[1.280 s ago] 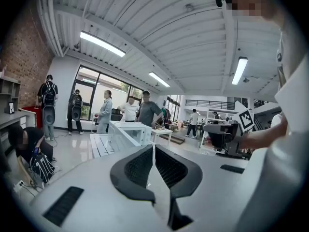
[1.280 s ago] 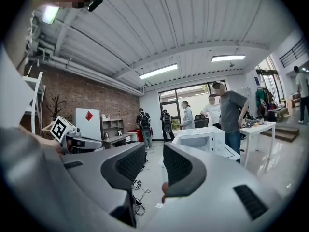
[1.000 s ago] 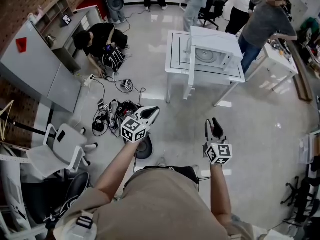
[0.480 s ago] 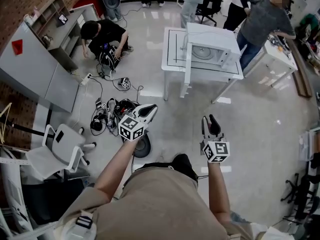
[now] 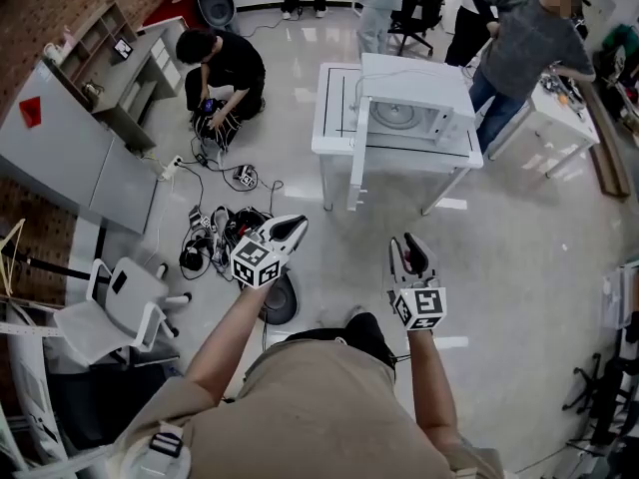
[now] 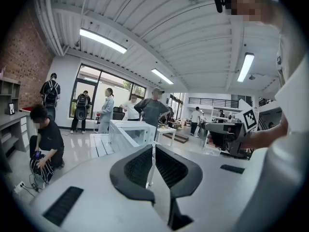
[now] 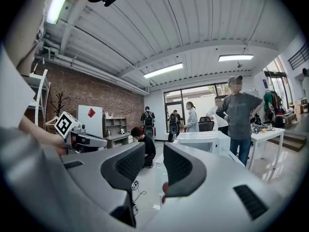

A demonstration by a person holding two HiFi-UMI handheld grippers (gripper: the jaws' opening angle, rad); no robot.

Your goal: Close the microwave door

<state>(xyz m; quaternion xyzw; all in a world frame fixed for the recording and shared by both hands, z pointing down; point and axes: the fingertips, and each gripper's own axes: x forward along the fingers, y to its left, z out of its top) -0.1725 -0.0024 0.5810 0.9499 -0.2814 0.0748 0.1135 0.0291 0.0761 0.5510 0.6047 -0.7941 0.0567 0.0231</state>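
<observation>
A white microwave (image 5: 409, 103) stands on a white table (image 5: 334, 118) some way ahead of me. Its door (image 5: 356, 153) is swung open toward me, out over the table's front edge. Both grippers are held out in the air over the floor, well short of the table. My left gripper (image 5: 290, 230) has its jaws together with nothing in them; in the left gripper view (image 6: 153, 149) the microwave (image 6: 130, 132) lies ahead, slightly left. My right gripper (image 5: 411, 252) is also shut and empty; the right gripper view (image 7: 154, 151) shows the microwave (image 7: 200, 141) ahead, to the right.
A person crouches (image 5: 225, 68) left of the table over a tangle of cables (image 5: 215, 228). Several people stand behind the table (image 5: 524, 38). Grey cabinets (image 5: 70, 138) line the left wall. A white chair (image 5: 115, 292) is at my left, a round dark base (image 5: 280, 302) by my feet.
Both grippers have moved forward toward the table, and the microwave now sits lower and nearer in the head view. Their jaws have not changed.
</observation>
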